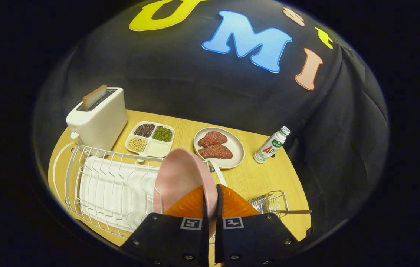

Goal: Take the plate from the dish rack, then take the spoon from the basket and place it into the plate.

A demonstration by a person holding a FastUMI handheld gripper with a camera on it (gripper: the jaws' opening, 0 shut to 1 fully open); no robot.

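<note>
Gripper (210, 202): its fingers stand almost together over the rim of the pink plate (180, 178), low centre of frame. The contact itself is covered by the fingers; whether both press on the rim cannot be confirmed.

Pink plate: lower edge is hidden behind the fingers, so its seat in the dish rack (102, 185) cannot be seen.

Dish rack: near corner, lower left, is cut off by the view's edge.

Wire basket (271, 202), lower right: partly masked by the right finger. A dark handle (295, 211) projects from it; its working end is concealed, so the utensil cannot be identified.

Bottle (271, 145), right of centre: label too small to make out.
</note>
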